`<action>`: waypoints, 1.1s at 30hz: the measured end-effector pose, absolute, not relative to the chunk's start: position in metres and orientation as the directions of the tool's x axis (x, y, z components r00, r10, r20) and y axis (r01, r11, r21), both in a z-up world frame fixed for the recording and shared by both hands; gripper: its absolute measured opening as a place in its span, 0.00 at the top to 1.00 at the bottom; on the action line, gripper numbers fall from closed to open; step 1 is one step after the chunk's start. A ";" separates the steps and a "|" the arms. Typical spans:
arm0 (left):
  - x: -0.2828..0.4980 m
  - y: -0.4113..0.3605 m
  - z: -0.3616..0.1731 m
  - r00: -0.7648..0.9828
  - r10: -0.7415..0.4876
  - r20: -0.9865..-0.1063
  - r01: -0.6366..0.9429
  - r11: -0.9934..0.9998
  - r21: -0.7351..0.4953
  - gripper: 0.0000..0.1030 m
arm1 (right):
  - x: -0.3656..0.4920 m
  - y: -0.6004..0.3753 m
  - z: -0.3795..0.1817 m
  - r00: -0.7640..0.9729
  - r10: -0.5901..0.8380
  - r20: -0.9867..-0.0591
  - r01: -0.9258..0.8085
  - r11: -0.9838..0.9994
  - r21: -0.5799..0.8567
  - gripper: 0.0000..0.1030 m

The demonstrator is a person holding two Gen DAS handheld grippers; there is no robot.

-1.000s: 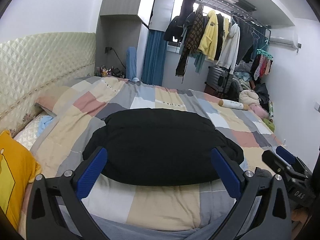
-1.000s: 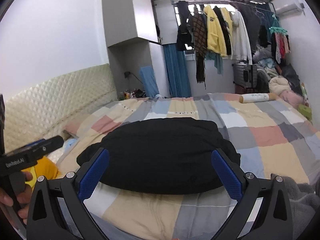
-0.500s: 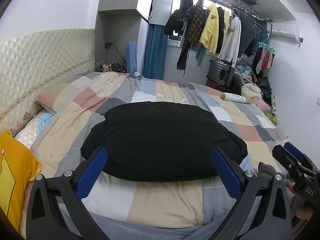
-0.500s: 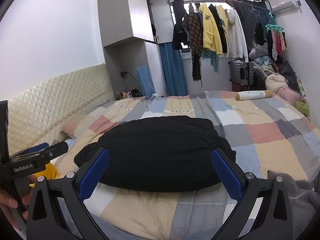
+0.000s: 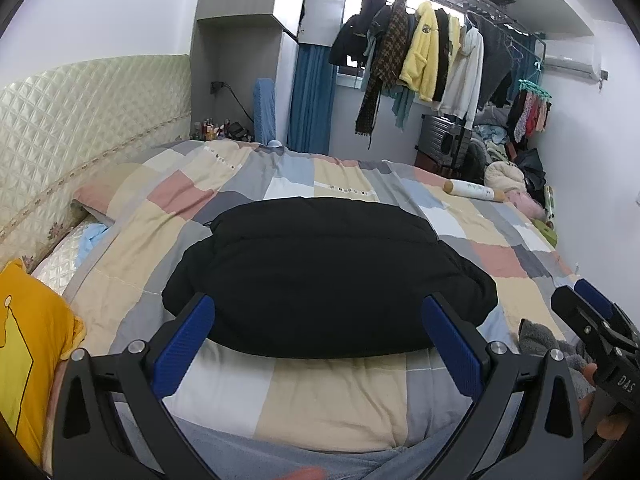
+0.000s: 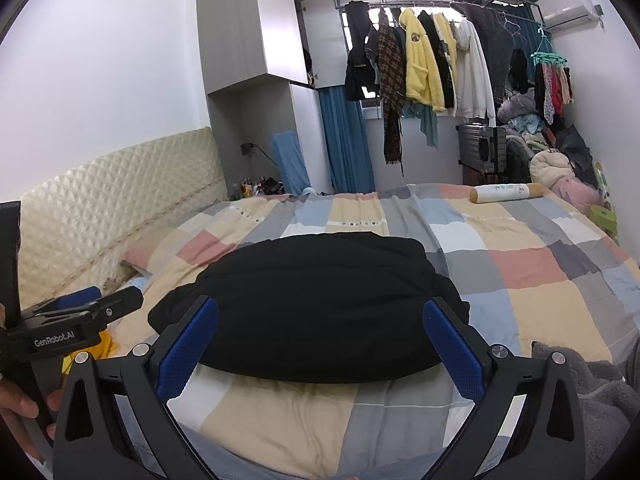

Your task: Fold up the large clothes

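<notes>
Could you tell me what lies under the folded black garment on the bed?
The black garment rests on the patchwork quilt, which shows all around it. The patches directly beneath are covered, so anything else under it cannot be seen.

Bed with patchwork quilt (image 5: 352,392), squares in beige, grey, pink, pale blue, white. Folded black garment (image 5: 328,280) lies flat mid-quilt, compact rounded bundle. Cream roll pillow (image 6: 508,193) on far right part of quilt, well apart from garment. Yellow cushion (image 5: 28,352) at near left edge by quilted headboard (image 5: 80,120). Grey fleece fabric (image 6: 600,396) on near right corner. Pink pillow (image 5: 104,196) tucked under quilt edge beside headboard
</notes>
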State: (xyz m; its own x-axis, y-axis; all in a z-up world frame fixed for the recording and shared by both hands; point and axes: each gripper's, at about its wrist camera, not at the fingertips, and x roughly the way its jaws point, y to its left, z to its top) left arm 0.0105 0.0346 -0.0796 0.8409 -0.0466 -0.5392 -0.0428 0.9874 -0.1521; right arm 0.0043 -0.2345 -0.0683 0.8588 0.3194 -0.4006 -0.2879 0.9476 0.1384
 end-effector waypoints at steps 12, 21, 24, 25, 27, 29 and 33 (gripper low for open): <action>0.008 0.037 -0.081 0.839 -0.042 -0.543 -0.049 0.987 -0.152 0.00 | 0.003 -0.236 -0.069 0.851 0.336 -0.404 -0.298 0.942 0.157 0.00; 0.007 0.038 -0.083 0.837 -0.036 -0.546 -0.050 0.989 -0.142 0.00 | 0.002 -0.234 -0.070 0.852 0.330 -0.408 -0.296 0.944 0.145 0.00; 0.007 0.037 -0.082 0.837 -0.036 -0.545 -0.050 0.989 -0.143 0.00 | 0.003 -0.234 -0.070 0.855 0.325 -0.404 -0.292 0.946 0.141 0.00; 0.007 0.037 -0.082 0.837 -0.035 -0.546 -0.051 0.989 -0.141 0.00 | 0.002 -0.234 -0.071 0.855 0.326 -0.404 -0.293 0.945 0.144 0.00; 0.007 0.037 -0.082 0.836 -0.035 -0.547 -0.051 0.989 -0.142 0.00 | 0.003 -0.235 -0.072 0.853 0.334 -0.401 -0.297 0.943 0.152 0.00; 0.007 0.037 -0.081 0.837 -0.036 -0.546 -0.049 0.989 -0.140 0.00 | 0.003 -0.234 -0.073 0.850 0.339 -0.403 -0.303 0.941 0.152 0.00; 0.005 0.040 -0.080 0.840 -0.031 -0.541 -0.052 0.989 -0.137 0.00 | 0.004 -0.235 -0.075 0.849 0.337 -0.407 -0.301 0.941 0.152 0.00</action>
